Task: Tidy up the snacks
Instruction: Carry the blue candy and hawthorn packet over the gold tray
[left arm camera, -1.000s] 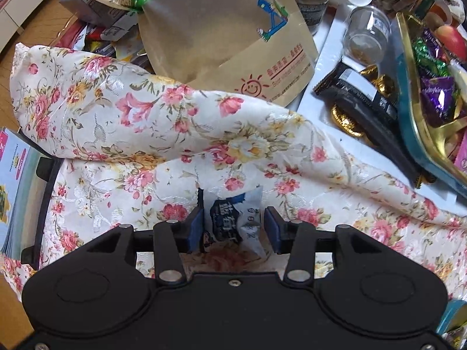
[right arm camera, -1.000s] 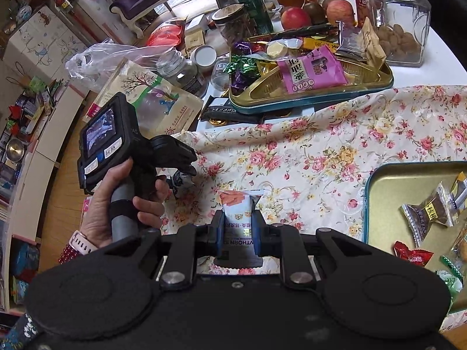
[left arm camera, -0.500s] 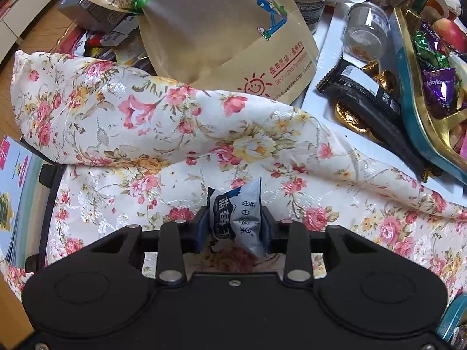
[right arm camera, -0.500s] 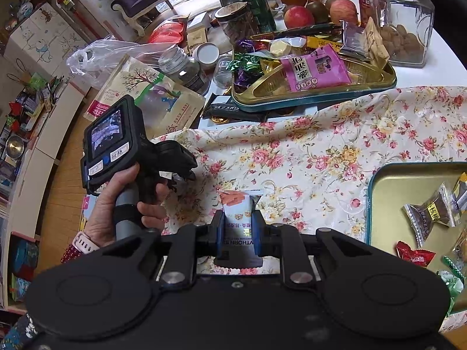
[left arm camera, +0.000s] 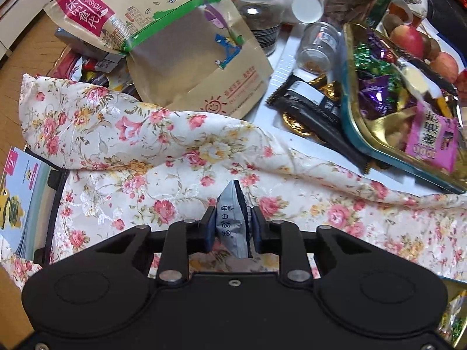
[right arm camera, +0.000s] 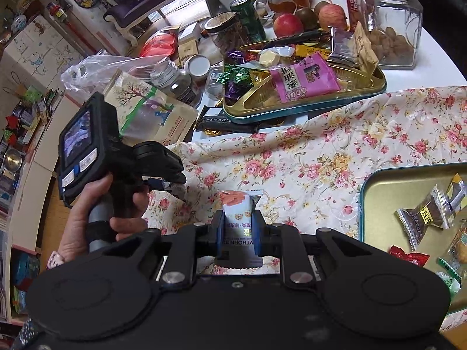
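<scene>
Far left in the right wrist view: left hand [right arm camera: 87, 218] wrapped round the handle of the left gripper [right arm camera: 172, 182], held over the near-left part of the flowery tablecloth [right arm camera: 321, 157]. Up close in the left wrist view, left gripper [left arm camera: 232, 227] clamped tight on a grey-blue snack packet [left arm camera: 230, 221], squashed narrow and standing on edge above the cloth. Behind it, far left, a big kraft snack bag [left arm camera: 181, 43] lying on the rumpled cloth edge. Moving right, right gripper [right arm camera: 238, 229] pinched shut on a white and orange hawthorn snack pack [right arm camera: 238, 207], pack poking up past the pads, just above the cloth. Far centre-right, a gold tin tray [right arm camera: 306, 99] heaped with sweets plus a pink packet [right arm camera: 303, 80]. Near right, a teal-rimmed tray [right arm camera: 388, 186] with a few wrapped snacks inside, just right of the held pack.
</scene>
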